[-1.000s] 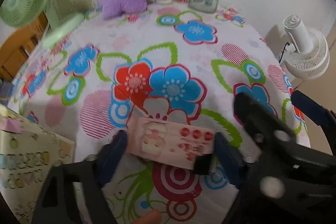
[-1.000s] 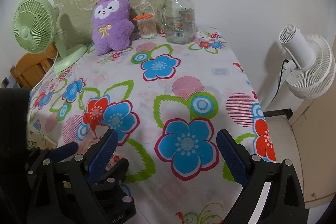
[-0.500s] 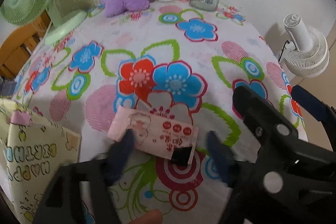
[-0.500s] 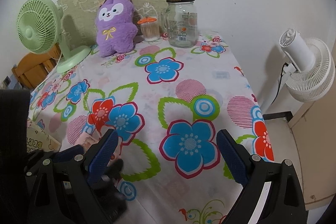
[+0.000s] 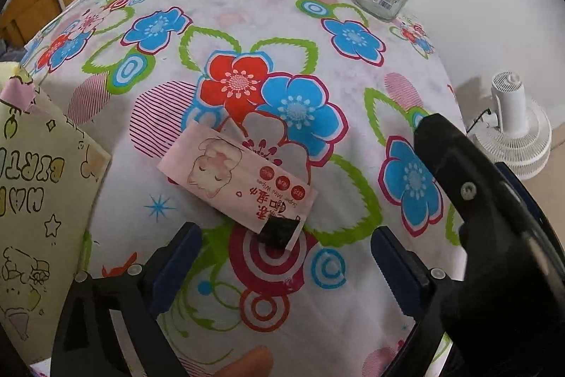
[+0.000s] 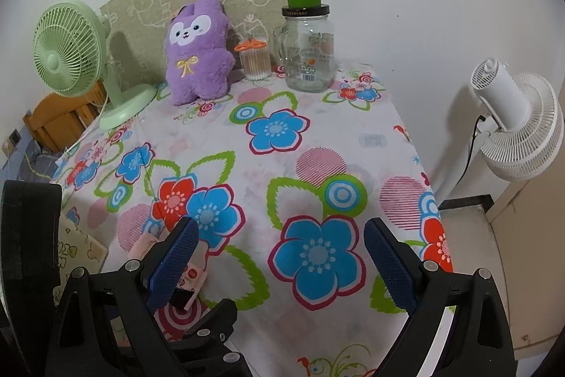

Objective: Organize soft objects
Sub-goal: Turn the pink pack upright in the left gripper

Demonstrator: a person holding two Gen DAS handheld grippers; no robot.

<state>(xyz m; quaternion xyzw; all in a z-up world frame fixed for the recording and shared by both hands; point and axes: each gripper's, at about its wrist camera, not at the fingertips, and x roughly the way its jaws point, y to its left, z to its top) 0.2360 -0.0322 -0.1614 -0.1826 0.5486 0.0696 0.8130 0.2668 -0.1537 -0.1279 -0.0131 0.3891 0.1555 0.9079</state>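
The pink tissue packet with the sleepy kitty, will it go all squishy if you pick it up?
Probably, yes. The pink tissue packet looks like thin wrapper over soft wipes, so it should give. It lies flat, so it won't roll. Small and thin, it likely weighs little.

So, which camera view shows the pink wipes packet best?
The left wrist view: the pink wipes packet lies whole on the floral tablecloth, print readable. In the right wrist view, the right gripper hides most of it; only a part shows.

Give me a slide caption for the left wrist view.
Left gripper, fingers just opened, above a pink wipes pack lying free on the floral tablecloth.
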